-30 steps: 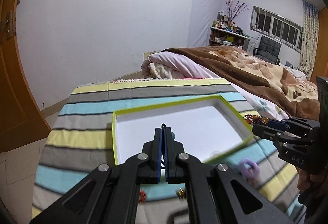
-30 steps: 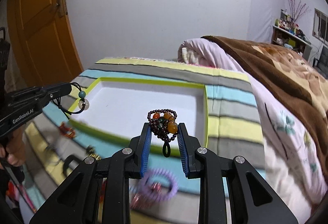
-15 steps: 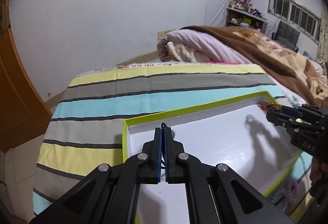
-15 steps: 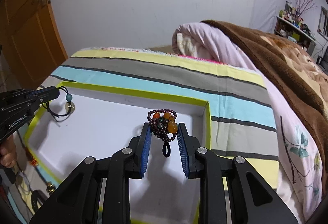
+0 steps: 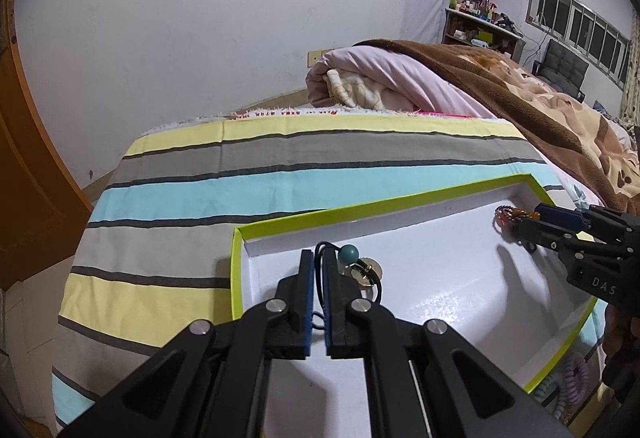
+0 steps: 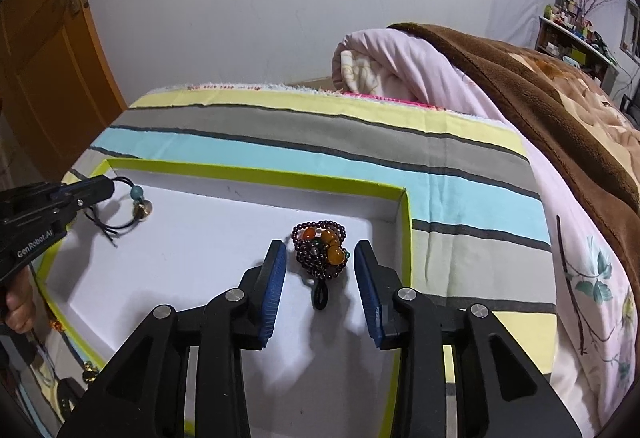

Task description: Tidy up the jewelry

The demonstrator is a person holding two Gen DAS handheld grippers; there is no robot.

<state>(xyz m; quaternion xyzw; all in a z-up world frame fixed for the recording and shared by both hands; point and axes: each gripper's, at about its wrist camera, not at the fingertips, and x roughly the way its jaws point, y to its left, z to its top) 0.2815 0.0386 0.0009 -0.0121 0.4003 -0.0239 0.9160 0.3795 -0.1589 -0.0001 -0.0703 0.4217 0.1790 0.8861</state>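
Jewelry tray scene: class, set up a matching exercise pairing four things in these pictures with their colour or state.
Things:
1. tray rim
2. round bead on the black cord
3. right gripper
4. dark beaded bracelet

Descriptions:
A. teal
B. lying on the white tray floor, touched by neither finger
C. lime green
D. fingers spread apart, holding nothing

Pairs: 1-C, 2-A, 3-D, 4-B
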